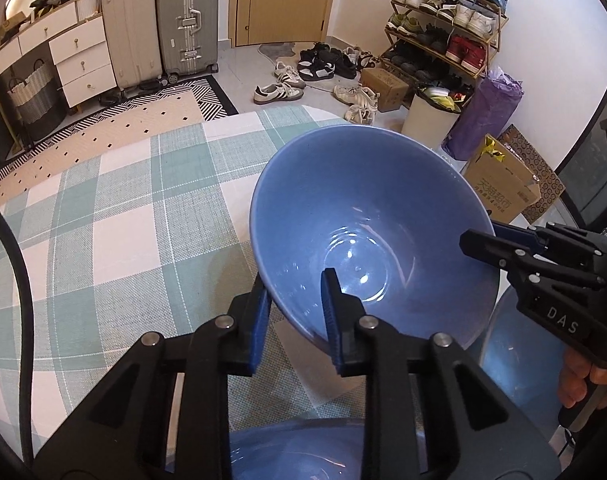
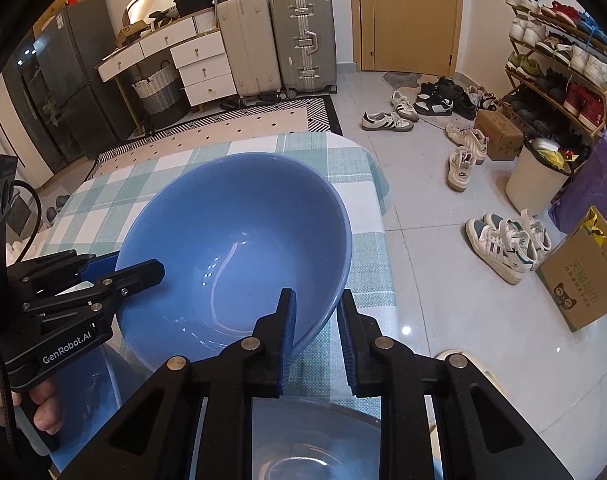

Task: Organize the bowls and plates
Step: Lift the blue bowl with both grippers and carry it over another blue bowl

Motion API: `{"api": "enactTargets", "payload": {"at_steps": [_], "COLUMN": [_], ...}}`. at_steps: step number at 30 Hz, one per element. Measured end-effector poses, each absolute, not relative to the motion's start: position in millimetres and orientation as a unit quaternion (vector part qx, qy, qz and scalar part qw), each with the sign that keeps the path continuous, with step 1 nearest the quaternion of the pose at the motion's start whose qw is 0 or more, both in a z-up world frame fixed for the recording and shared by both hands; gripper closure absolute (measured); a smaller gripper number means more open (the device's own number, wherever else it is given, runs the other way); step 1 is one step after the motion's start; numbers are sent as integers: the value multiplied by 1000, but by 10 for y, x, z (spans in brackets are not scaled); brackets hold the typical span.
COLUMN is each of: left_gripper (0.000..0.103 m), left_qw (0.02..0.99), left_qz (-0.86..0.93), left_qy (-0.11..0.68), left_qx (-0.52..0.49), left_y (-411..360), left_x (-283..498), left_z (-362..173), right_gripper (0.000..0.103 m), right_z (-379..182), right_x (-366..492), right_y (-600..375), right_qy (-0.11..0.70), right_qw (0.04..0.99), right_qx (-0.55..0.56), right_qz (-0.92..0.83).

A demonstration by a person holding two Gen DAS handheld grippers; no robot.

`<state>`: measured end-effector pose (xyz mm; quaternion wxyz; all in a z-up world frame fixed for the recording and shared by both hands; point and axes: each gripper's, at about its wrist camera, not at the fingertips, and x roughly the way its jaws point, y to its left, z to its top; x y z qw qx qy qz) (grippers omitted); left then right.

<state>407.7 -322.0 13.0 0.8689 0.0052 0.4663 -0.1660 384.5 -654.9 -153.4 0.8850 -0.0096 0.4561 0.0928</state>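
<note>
Left wrist view, nearest first: the left gripper [image 1: 295, 316] has its blue-padded jaws pinched on the near rim of a blue bowl [image 1: 367, 216], one pad inside the wall and one outside. Close beneath it, at the bottom edge, lies the curve of a second blue dish [image 1: 287, 452], and another blue vessel [image 1: 515, 364] shows low at the right under the bowl. The right gripper [image 1: 483, 240] comes in from the right side and clamps the opposite rim, a hand [image 1: 575, 376] on its handle.

From the right wrist view, the right gripper [image 2: 315, 320] closes on its own near rim in the same way, and the left gripper [image 2: 139, 268] bites the rim at the left. So the bowl sits straight ahead of both grippers, held across its width between them, neither clearly nearer. It looks tilted, its open mouth leaning toward the cameras, above the green-and-white checked tablecloth [image 1: 123, 208].

Since the bowl is round it has no long axis; what matters is the line from grip to grip, which both hands must move together, probably down toward the blue dishes below to stack it.

Farther off stand suitcases [image 2: 275, 44], a wooden door [image 2: 411, 16] and a shoe rack [image 2: 559, 64].
</note>
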Motion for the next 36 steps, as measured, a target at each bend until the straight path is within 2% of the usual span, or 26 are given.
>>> {"api": "enactTargets", "payload": {"at_steps": [18,36], "left_gripper": [81,81], "left_qw": [892,913], "left_qz": [-167,-164], "left_qy": [420,373], "left_qx": [7,3], "left_y": [-3123,-2966], "left_x": [3740,2923], "left_z": [631,1299], "right_gripper": [82,82], "right_z": [-1123,-619], "right_x": [3516,2873], "right_y": [-6527,-6378], "right_qy": [408,362], "right_qw": [908,925], "right_qx": [-18,-28], "right_qz": [96,113]}}
